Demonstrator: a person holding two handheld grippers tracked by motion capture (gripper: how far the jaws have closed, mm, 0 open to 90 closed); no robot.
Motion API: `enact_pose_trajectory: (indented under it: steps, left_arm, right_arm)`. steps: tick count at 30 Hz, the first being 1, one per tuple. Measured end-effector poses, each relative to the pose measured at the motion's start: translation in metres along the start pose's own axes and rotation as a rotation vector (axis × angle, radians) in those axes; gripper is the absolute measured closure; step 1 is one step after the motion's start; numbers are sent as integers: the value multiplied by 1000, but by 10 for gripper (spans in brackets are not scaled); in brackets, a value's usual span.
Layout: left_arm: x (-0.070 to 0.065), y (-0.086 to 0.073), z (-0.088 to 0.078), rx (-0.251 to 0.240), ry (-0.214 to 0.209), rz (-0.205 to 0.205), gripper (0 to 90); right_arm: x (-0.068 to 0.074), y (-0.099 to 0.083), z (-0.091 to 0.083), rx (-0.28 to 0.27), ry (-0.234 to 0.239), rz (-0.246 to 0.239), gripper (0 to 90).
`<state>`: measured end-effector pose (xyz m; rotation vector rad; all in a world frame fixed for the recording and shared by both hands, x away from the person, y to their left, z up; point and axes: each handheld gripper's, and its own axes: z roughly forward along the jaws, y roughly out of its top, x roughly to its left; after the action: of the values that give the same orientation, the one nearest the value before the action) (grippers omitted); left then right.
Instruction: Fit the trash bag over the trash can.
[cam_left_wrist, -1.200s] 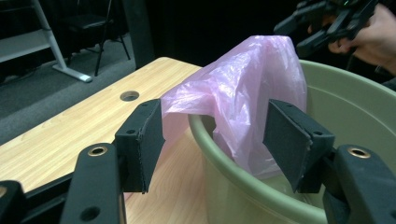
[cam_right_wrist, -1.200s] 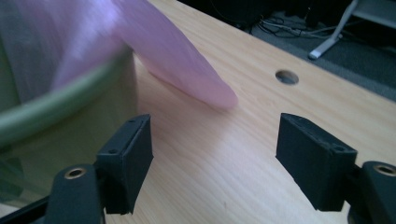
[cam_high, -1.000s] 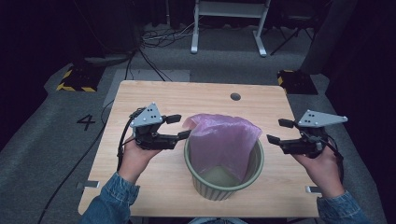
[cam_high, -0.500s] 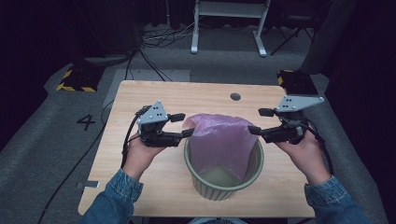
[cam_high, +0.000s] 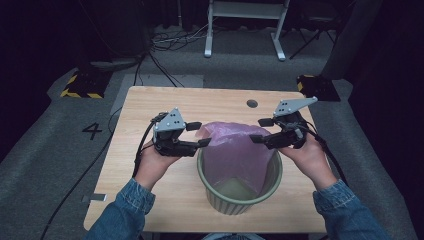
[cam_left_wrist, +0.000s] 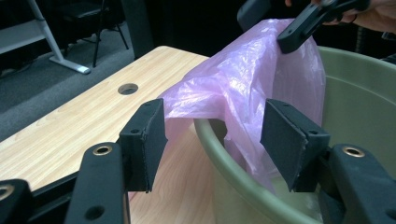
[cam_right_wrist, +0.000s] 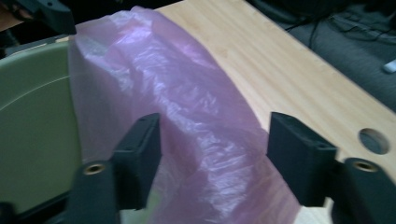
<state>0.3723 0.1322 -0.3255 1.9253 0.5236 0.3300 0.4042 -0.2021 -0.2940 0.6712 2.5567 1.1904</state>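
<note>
A thin pink plastic bag (cam_high: 235, 146) sits in a round green bin (cam_high: 239, 197) at the table's near middle, with its top bunched over the far rim. At the bag's left edge, my left gripper (cam_high: 198, 134) is open; in the left gripper view its pads (cam_left_wrist: 145, 140) straddle the bag (cam_left_wrist: 243, 84) and the bin rim (cam_left_wrist: 219, 154) without pressing. My right gripper (cam_high: 261, 131) is at the bag's right edge. Its jaws have just been closing, and the bag (cam_right_wrist: 187, 121) lies between its pads (cam_right_wrist: 299, 163), still apart from them. The right gripper's jaw (cam_left_wrist: 299, 29) touches the bag's top.
The wooden table (cam_high: 200, 102) has a round hole (cam_high: 252, 103) at the far right. Beyond it are grey floor, loose cables (cam_high: 170, 42), a white frame (cam_high: 245, 25) and yellow-black striped blocks (cam_high: 80, 87). A "4" (cam_high: 93, 131) marks the floor at left.
My right gripper has moved left from the table's right edge to the bag's right side, and its jaws have narrowed. The left gripper has stayed at the bag's left edge.
</note>
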Motion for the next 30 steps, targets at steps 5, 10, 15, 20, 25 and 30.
enact_pose_trajectory:
  steps: [5, 10, 15, 20, 25, 30]
  left_arm:
    - [0, 1, 0, -5, -24, -7, 416]
    - [-1, 2, 1, -8, -40, -14, 424]
    - [-4, 3, 0, -14, -53, -8, 424]
    - [-9, 4, -2, -15, -63, 3, 424]
    - [-10, 3, -3, -30, -92, -14, 423]
    - [-14, 3, -2, -19, -91, -2, 423]
  right_arm:
    - [1, 0, 4, 48, 66, 4, 627]
    - [8, -1, -3, 46, 85, -11, 775]
    - [19, -3, -12, 27, 144, -14, 794]
    - [38, -9, -15, 53, 209, -37, 794]
    - [56, -14, -11, 96, 265, -56, 792]
    - [69, -19, -10, 124, 302, -61, 783]
